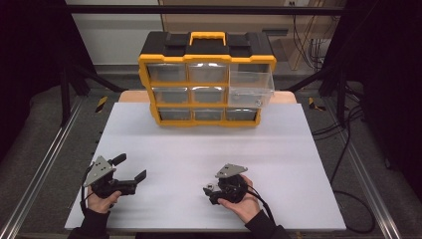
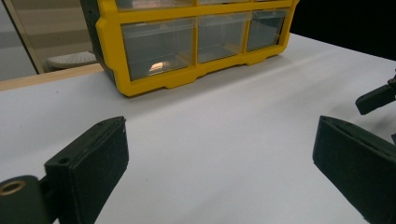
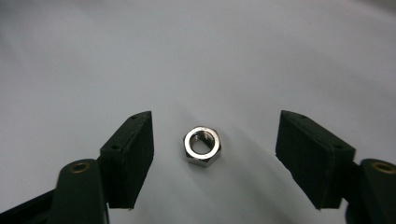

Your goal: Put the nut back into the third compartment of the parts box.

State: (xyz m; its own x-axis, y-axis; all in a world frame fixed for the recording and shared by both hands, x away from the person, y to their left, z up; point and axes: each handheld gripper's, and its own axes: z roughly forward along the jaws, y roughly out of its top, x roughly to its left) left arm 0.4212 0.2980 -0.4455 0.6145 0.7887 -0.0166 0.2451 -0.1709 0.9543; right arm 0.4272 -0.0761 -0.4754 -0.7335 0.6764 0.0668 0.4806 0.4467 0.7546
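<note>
A small steel hex nut (image 3: 201, 146) lies flat on the white table sheet (image 3: 196, 56). My right gripper (image 3: 215, 126) points down at it with one jaw on each side; the pads stand clear of the nut, so it is open. From above, the nut (image 1: 210, 187) shows as a glint at the tip of the right gripper (image 1: 209, 191), near the front middle of the sheet. My left gripper (image 1: 130, 168) rests at the front left, wide open with nothing between its jaws. In its own view the left gripper (image 2: 219, 140) faces bare sheet.
A yellow-and-black drawer organiser (image 1: 206, 79) stands at the back of the white sheet (image 1: 199, 144); its upper right clear drawer (image 1: 251, 84) is pulled out. Its lower drawers (image 2: 159, 44) show close by in the left gripper view. Dark rails and cables flank the table.
</note>
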